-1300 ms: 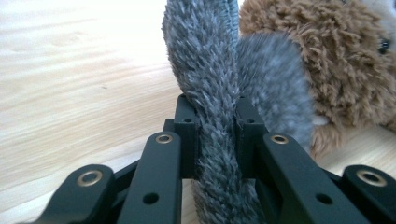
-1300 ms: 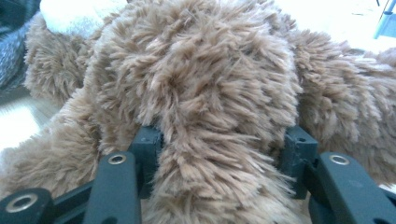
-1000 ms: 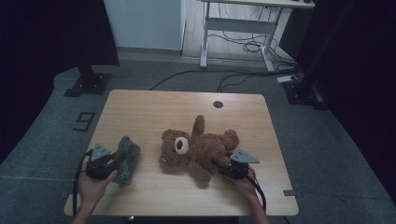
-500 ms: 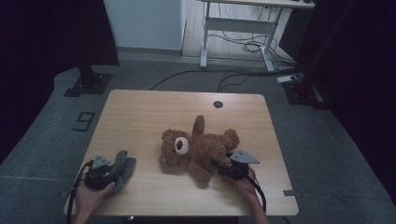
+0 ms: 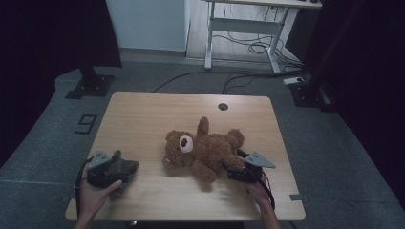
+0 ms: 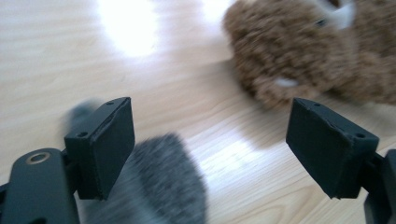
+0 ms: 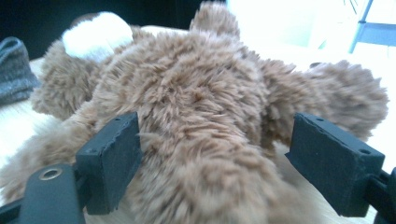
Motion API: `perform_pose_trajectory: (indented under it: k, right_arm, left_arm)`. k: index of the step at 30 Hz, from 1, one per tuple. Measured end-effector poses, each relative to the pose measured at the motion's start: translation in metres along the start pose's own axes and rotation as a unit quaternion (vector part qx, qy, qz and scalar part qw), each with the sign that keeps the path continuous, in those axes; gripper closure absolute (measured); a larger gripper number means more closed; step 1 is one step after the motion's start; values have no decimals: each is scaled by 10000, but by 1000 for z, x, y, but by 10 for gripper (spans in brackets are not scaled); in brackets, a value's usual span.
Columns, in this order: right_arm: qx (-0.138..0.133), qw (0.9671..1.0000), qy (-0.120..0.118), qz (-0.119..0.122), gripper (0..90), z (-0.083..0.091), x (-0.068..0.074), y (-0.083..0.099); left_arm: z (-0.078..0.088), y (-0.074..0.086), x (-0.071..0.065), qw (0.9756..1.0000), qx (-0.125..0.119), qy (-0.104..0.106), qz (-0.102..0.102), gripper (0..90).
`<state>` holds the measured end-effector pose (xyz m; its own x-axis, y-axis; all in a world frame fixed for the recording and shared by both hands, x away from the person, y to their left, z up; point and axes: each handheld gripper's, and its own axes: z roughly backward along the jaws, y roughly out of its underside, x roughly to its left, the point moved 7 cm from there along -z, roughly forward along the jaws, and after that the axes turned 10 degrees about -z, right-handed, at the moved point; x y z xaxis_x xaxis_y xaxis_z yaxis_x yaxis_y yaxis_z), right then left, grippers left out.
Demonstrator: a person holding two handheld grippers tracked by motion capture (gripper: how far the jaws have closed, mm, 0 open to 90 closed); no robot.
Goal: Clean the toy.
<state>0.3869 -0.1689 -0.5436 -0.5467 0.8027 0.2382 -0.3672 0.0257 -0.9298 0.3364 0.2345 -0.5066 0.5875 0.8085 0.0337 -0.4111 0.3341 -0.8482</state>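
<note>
The teddy bear [image 5: 203,150] lies on its back near the middle of the table [image 5: 143,114], shaggy brown fur, white muzzle up, one arm pointing at the far edge. Its leg sits between the right gripper [image 5: 235,168]'s jaws, which have just been opening: the left pad brushes the fur, the right one stands clear, no squeeze. Over at the near left corner, a grey woolly cloth [image 5: 125,168] lies on the wood, and the left gripper [image 5: 116,164]'s jaws have just been opening too, spread wide with the cloth loose beside one pad.
</note>
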Motion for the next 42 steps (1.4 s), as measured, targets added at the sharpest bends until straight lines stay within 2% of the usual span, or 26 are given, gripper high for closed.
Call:
perform_pose_trajectory:
  k: [6, 9, 14, 18, 21, 24, 26, 30, 37, 42]
  right_arm:
    - [-37, 10000, 6, -78, 159, 16, -1, 0]
    - [-73, 9999, 14, -109, 159, 23, 0, -1]
    - [-53, 9999, 23, -148, 162, 28, -3, 0]
    - [-59, 9998, 26, -163, 161, 30, -4, 0]
    - [-86, 9998, 40, -164, 162, 34, -4, 0]
    - [-122, 9997, 35, -226, 161, 39, -2, 3]
    - [-103, 9998, 26, -186, 161, 43, 0, 6]
    - [-90, 9998, 15, -184, 161, 52, 4, 11]
    - [-71, 9997, 53, -237, 169, 62, 7, 26]
    - [185, 9995, 88, -239, 169, 66, 11, 44]
  left_arm:
    - [-8, -17, -22, 9995, -80, 284, -138, 158]
    - [-16, -20, -35, 9988, -26, 429, -231, 163]
    - [-31, -13, -50, 9979, 125, 585, -254, 181]
    - [-40, -3, -61, 9974, 282, 586, -311, 193]
    - [-45, 1, -73, 9970, 281, 635, -338, 195]
    - [-49, 3, -81, 9962, 384, 601, -509, 195]
    - [-51, 4, -87, 9958, 383, 613, -553, 197]
    - [-51, 10, -93, 9957, 417, 581, -589, 204]
    - [-46, 23, -91, 9968, 394, 541, -440, 203]
    - [-45, 36, -90, 9970, 468, 507, -339, 204]
